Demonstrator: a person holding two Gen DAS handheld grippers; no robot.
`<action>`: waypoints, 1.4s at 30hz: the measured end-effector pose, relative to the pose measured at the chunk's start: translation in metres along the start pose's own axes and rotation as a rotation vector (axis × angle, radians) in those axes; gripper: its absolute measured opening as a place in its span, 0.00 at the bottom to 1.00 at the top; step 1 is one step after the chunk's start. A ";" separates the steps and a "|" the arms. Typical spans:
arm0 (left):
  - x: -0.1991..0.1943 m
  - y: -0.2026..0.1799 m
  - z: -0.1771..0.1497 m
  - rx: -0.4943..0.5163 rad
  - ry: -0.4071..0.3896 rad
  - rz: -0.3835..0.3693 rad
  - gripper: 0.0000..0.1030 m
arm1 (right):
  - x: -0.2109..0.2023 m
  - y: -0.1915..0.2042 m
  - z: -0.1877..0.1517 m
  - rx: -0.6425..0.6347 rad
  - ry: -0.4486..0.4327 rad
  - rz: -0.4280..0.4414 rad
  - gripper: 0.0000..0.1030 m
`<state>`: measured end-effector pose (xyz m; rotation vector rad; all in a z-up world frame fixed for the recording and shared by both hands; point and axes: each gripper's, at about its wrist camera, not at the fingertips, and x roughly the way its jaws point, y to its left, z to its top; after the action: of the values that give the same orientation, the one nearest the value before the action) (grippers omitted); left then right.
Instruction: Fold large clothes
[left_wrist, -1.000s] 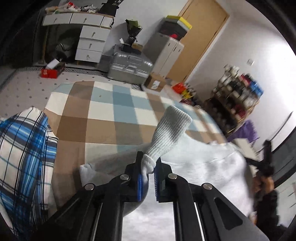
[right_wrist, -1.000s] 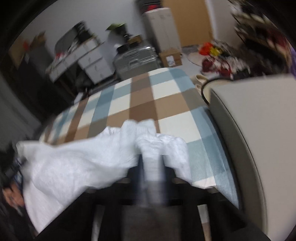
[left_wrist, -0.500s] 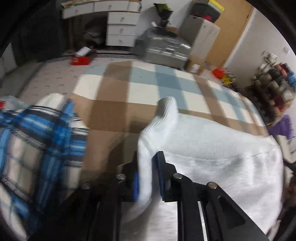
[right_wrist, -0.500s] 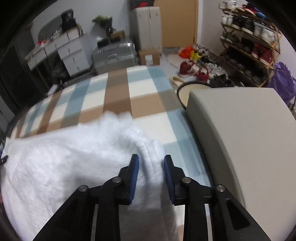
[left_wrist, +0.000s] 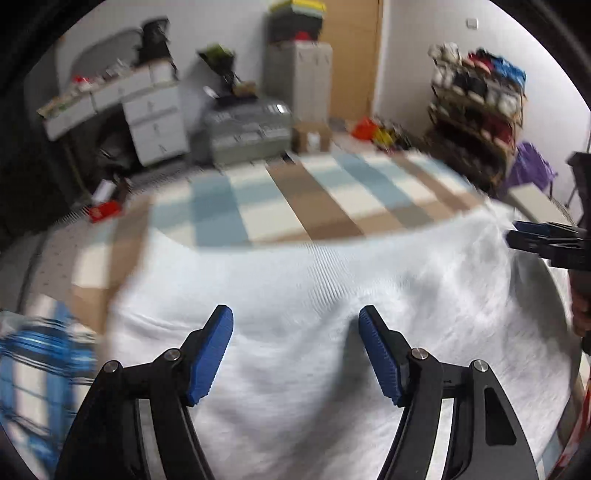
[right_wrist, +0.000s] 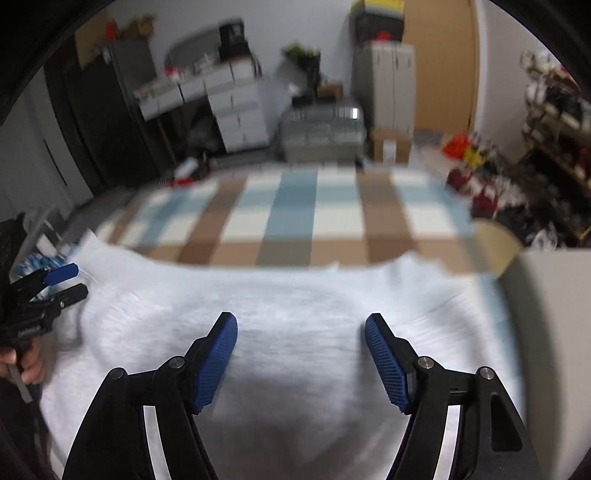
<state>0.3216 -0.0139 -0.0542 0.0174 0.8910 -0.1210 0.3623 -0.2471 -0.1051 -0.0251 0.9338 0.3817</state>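
A white knitted sweater (left_wrist: 314, 295) lies spread flat on the checked bed cover (left_wrist: 280, 206); it also shows in the right wrist view (right_wrist: 295, 306). My left gripper (left_wrist: 295, 325) is open and empty, just above the sweater's near part. My right gripper (right_wrist: 301, 330) is open and empty above the sweater too. The right gripper also shows at the right edge of the left wrist view (left_wrist: 543, 240). The left gripper shows at the left edge of the right wrist view (right_wrist: 55, 284).
A blue plaid garment (left_wrist: 33, 354) lies at the left of the bed. A grey cushioned block (right_wrist: 554, 332) stands at the right. Beyond the bed are a silver suitcase (right_wrist: 321, 129), white drawers (left_wrist: 155, 122) and a shoe rack (left_wrist: 476, 110).
Both grippers have opened and let go of the sweater's sleeve and edge. The sweater now lies flat on the bed, and both views have swung toward the bed's middle.
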 end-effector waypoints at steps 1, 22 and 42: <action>0.005 0.004 -0.004 -0.011 0.018 -0.004 0.65 | 0.015 0.001 -0.007 -0.022 0.029 -0.034 0.77; 0.011 0.021 -0.015 -0.137 0.050 -0.111 0.72 | 0.037 0.112 -0.007 -0.212 0.103 0.072 0.91; 0.011 0.025 -0.014 -0.147 0.048 -0.124 0.74 | 0.027 -0.023 -0.025 -0.062 0.073 -0.026 0.96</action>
<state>0.3205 0.0107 -0.0726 -0.1732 0.9473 -0.1706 0.3648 -0.2651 -0.1451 -0.1086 0.9927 0.3881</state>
